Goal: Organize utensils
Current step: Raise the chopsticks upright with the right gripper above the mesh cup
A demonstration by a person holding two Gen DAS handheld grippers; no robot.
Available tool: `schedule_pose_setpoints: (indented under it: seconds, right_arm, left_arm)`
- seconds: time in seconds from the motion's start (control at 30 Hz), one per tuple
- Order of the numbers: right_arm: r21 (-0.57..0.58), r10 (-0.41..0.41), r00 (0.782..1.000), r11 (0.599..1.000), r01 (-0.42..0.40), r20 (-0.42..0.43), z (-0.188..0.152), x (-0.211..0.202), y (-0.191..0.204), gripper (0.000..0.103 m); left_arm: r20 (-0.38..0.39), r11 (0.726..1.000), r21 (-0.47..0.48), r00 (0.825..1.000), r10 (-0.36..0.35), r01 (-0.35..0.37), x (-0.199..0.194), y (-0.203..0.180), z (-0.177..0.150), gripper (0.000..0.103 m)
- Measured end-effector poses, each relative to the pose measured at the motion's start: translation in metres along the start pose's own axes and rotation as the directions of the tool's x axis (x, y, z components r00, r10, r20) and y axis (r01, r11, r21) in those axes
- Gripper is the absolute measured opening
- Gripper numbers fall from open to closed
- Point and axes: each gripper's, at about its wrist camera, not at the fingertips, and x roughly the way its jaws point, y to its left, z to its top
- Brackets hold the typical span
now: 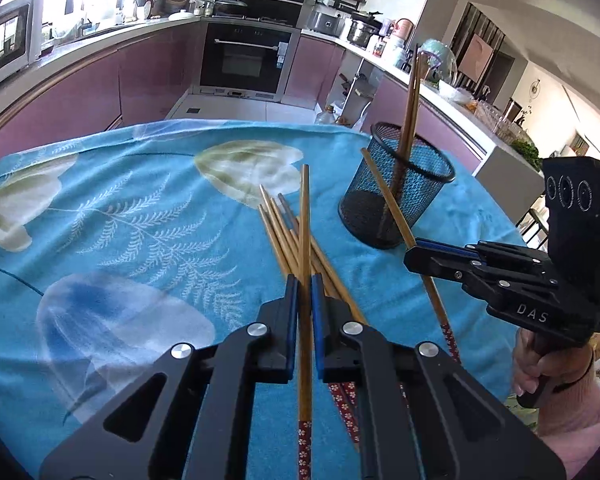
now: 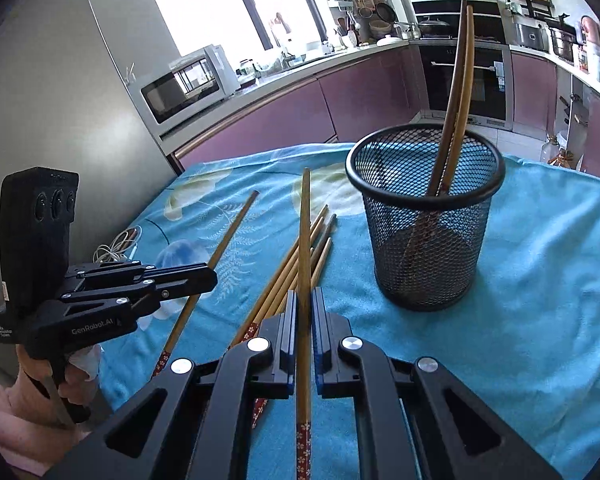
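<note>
Purple kitchen cabinets [image 1: 80, 92] ring a worktop [image 1: 140, 200] draped in blue floral cloth. One chopstick [image 1: 305, 220] is clamped in the closed left gripper [image 1: 305, 284], another chopstick [image 2: 305, 220] in the closed right gripper [image 2: 305, 298]. Loose chopsticks [image 2: 296, 268] are heaped on the cloth between them. Two more chopsticks [image 2: 458, 92] are stood in the black mesh holder [image 2: 428, 240] nearby.

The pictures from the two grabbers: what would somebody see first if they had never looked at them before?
First, each black grabber is pinching one chopstick: the left gripper holds a chopstick, and the right gripper holds another chopstick. Next, the black mesh cup stands on the blue flowered cloth with two chopsticks already in it. A pile of loose chopsticks lies beside it.
</note>
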Motion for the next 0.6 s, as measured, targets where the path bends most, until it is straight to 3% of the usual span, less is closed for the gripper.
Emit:
schedule_pose_setpoints:
  seconds: [0.27,0.6]
  right_arm:
    - [0.004,0.006,0.994,1.000,-0.007,0.112,0.012,-0.035,-0.003,0.006]
    - [-0.008,-0.011,0.974,1.000,0.014,0.225,0.034,-0.068,-0.014,0.006]
  left_arm:
    - [0.104,0.991,-0.020,0.986,-0.131,0.134,-0.041,-0.005,0.019,0.007]
    - [0.221,0.982,-0.009,0.958,-0.183,0.190,-0.063,-0.021,0.051,0.007]
